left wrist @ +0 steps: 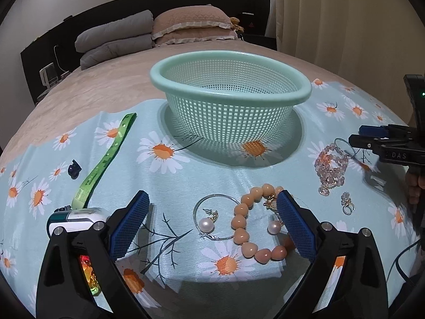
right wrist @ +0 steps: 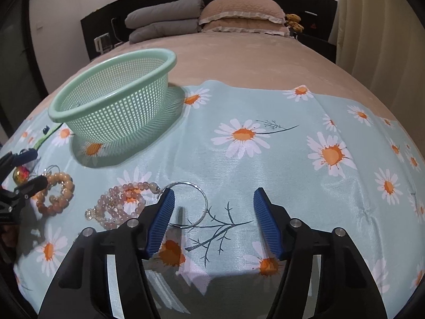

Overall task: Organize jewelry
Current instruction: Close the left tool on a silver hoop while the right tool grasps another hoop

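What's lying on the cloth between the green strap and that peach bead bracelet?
In the left wrist view, a hoop earring with a pearl lies between the strap and the bracelet, overlapping the bracelet. The rest is bare cloth.

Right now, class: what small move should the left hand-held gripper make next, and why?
Probably ease the left hand-held gripper down and close. Its jaws stand open around the peach bead bracelet and pearl hoop earring, and the green basket looks empty.
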